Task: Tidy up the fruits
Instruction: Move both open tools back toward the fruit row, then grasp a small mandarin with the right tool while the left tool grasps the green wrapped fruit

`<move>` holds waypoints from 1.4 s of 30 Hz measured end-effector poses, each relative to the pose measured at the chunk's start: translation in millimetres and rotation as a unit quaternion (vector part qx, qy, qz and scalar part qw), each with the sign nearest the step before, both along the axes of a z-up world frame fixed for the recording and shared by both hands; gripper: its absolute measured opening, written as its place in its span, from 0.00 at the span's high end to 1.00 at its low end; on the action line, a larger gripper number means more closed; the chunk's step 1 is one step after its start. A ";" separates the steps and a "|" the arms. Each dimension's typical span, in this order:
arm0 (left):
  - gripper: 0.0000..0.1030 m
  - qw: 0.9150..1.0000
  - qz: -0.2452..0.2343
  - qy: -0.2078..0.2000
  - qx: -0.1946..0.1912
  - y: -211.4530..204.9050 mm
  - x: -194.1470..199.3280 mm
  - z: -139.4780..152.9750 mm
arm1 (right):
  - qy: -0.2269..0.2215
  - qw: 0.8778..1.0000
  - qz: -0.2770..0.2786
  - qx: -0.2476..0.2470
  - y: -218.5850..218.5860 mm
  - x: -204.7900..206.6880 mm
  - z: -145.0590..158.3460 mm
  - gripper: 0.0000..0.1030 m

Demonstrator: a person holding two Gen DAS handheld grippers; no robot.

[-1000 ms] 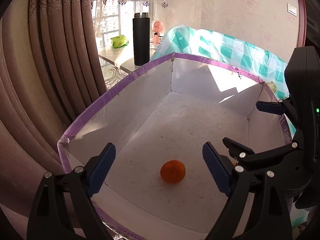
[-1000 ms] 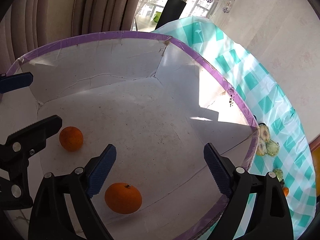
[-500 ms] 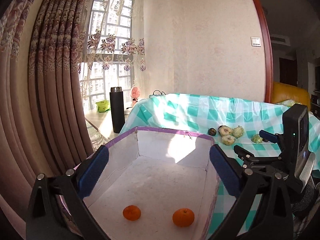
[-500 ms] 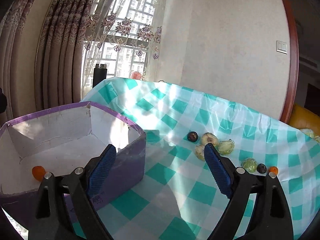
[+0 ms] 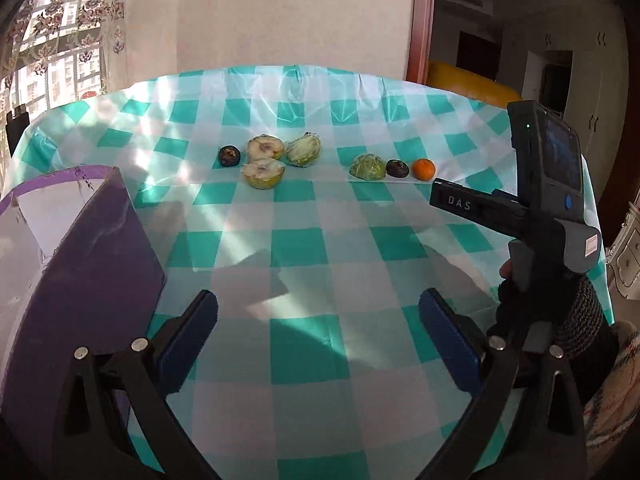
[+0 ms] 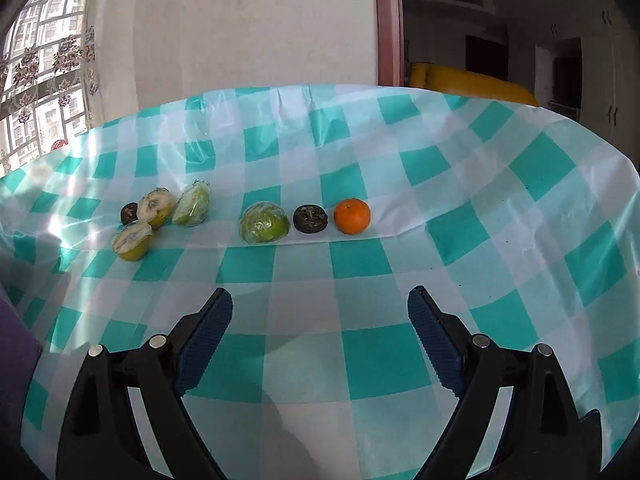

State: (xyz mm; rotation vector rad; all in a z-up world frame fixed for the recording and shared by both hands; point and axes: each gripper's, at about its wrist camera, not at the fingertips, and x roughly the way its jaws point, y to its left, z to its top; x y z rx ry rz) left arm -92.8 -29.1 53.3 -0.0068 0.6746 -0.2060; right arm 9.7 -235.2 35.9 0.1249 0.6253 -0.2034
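Both grippers swung away from the purple box [image 5: 80,264] — now over the checked tablecloth [image 6: 360,360]. Left gripper [image 5: 318,336] spread wide with nothing between its pads, likewise right gripper [image 6: 320,336]. Far side — orange [image 6: 352,216] beside dark fruit [image 6: 310,219] and green fruit [image 6: 264,223].

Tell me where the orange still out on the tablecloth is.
In the right wrist view the orange sits ahead and slightly right of centre on the checked tablecloth, at the right end of the fruit row, just beside a dark round fruit.

Black gripper [image 6: 320,322] frames, blue ribbed jaws (sleeve possibly knitted).
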 end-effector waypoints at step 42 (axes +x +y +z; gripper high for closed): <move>0.42 0.991 -0.059 0.093 0.076 -147.3 303.5 -46.5 | 0.026 0.981 -0.029 0.190 -89.4 146.0 -28.0 0.61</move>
